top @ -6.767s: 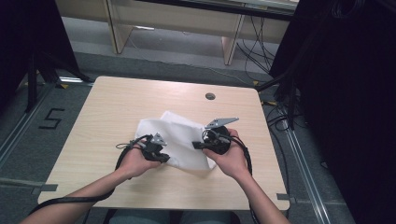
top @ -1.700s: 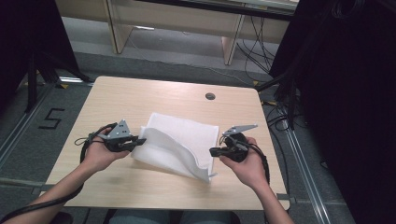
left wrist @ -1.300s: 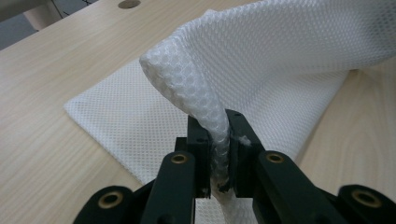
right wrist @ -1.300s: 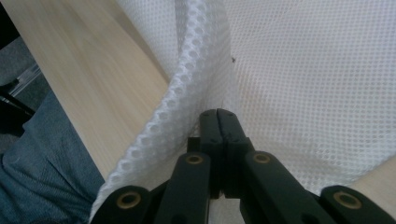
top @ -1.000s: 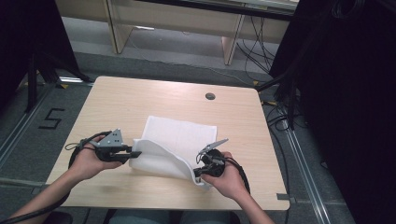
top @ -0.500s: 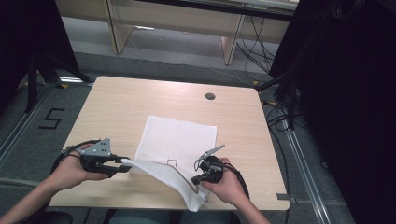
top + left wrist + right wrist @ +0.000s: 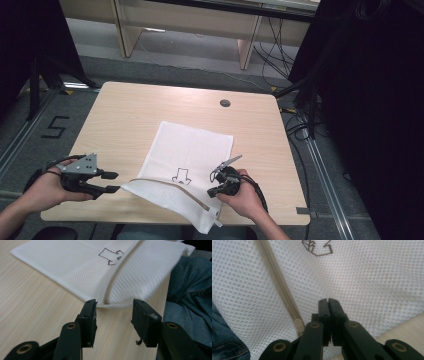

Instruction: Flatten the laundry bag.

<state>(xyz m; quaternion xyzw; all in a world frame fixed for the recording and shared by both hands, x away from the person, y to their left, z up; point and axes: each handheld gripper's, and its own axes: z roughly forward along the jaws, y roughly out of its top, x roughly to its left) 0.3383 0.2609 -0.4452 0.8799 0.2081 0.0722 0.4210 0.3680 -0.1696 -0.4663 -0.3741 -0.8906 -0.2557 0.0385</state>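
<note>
Just beyond the gaping left tool (image 7: 113, 312), the mesh bag's (image 7: 75, 270) corner

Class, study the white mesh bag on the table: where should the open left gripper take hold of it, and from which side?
Grip the mesh bag at its folded near-left corner, coming in level from the left. That edge lifts slightly off the table, right before the left gripper.

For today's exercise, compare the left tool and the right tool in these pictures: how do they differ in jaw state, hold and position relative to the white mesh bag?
Jaws: the left tool stands open, having just been opening; the right tool is shut.
Hold: the left tool grips nothing, the white mesh bag lying just beyond its tips; the right tool appears to pinch the bag's mesh.
Position: the left tool sits off the bag's left edge; the right tool is over the bag near the zipper.
Both have black jaws.
</note>
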